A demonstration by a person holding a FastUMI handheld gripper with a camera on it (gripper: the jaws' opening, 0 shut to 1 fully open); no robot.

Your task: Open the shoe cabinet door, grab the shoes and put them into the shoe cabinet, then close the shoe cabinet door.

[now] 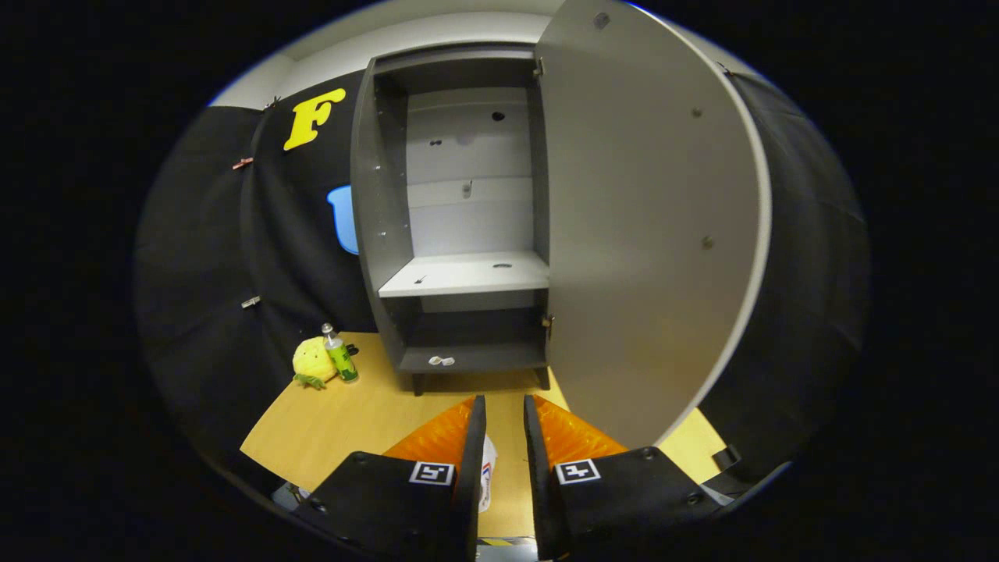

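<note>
The grey shoe cabinet stands ahead on the wooden floor, beyond my fingers. Its door is swung wide open to the right, with its lower edge close beside my right finger. Inside, the middle shelf is bare, and the bottom shelf holds only a small white scrap. My gripper is held back from the cabinet, fingers a narrow gap apart with floor showing between them. A white thing with red and blue marks, perhaps a shoe, peeks out against the left finger, mostly hidden.
A yellow plush toy and a green-labelled bottle sit on the floor left of the cabinet, by the black cloth wall. The wooden floor stretches between my fingers and the cabinet.
</note>
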